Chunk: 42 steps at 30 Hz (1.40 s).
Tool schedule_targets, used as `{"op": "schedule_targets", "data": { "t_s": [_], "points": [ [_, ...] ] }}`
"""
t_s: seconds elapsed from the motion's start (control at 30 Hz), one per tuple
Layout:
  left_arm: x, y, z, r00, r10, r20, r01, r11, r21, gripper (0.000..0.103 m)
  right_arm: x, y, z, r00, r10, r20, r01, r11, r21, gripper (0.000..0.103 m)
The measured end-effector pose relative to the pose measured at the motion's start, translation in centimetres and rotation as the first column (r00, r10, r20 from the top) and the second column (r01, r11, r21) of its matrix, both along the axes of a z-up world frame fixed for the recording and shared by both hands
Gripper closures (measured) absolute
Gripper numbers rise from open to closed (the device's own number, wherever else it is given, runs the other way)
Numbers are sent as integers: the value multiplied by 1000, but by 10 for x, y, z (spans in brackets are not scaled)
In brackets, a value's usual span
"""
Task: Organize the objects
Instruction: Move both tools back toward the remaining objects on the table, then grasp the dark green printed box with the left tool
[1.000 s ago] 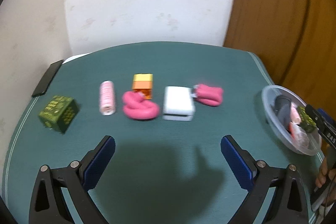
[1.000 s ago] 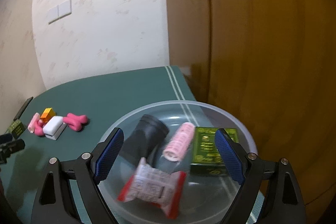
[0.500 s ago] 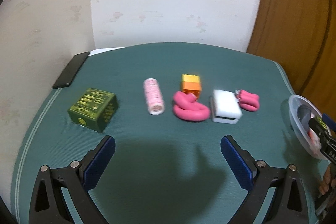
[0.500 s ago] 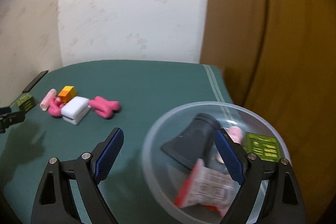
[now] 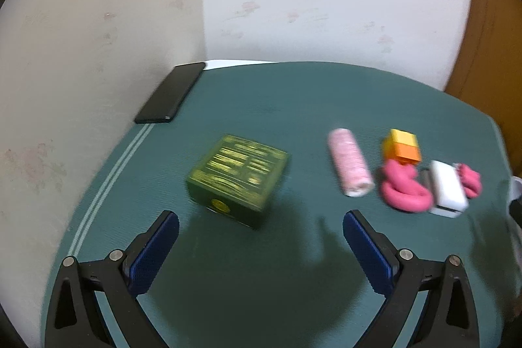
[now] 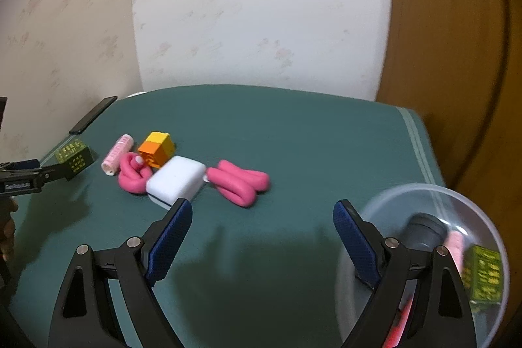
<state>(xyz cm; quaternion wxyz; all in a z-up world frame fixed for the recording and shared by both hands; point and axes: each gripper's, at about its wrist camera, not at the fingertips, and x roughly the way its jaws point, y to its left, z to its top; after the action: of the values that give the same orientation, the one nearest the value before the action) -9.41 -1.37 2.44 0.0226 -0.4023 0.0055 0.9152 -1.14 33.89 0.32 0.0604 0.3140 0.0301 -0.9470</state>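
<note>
We're lining the left claw (image 5: 261, 245) up on the green box (image 5: 238, 180), sitting on the green surface (image 5: 293, 106) just ahead of the wide-open, empty jaws. It's looking light and stiff, so we're thinking grab its flat sides. The right claw (image 6: 262, 234) is hanging wide open and empty too, beside the clear bowl (image 6: 489, 217).

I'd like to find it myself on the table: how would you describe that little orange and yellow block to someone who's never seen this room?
Start at the green table mat and find the row of small things across its middle. The block sits in that cluster, between the pale pink roller and the white box, just behind a pink coil. It is the only hard-edged cube there, orange with a yellow top.
</note>
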Motion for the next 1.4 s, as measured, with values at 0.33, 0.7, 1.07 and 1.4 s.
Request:
{"op": "schedule_targets", "data": {
  "t_s": [0.33, 0.7, 1.07, 1.4],
  "points": [
    [-35, -20, -12, 999, 34, 27, -33, 999, -38, 1, -33, -12, -14, 996, 30, 79, -26, 998, -49, 14],
    [-62, -14, -25, 998, -8, 67, 12, 998, -65, 1, -45, -9, -19, 993, 33, 114, -22, 995, -96, 14],
    [-53, -16, -17, 999, -22, 46, 22, 1000, 2, 30, -53, -12, -20, 992, 24, 120, -12, 995, -95, 14],
    [-21, 6, 7, 992, -123, -28, 123, 992, 22, 30, -77, -15, -27, 986, -5, 169, 20, 996, -90, 14]
  ]
}}
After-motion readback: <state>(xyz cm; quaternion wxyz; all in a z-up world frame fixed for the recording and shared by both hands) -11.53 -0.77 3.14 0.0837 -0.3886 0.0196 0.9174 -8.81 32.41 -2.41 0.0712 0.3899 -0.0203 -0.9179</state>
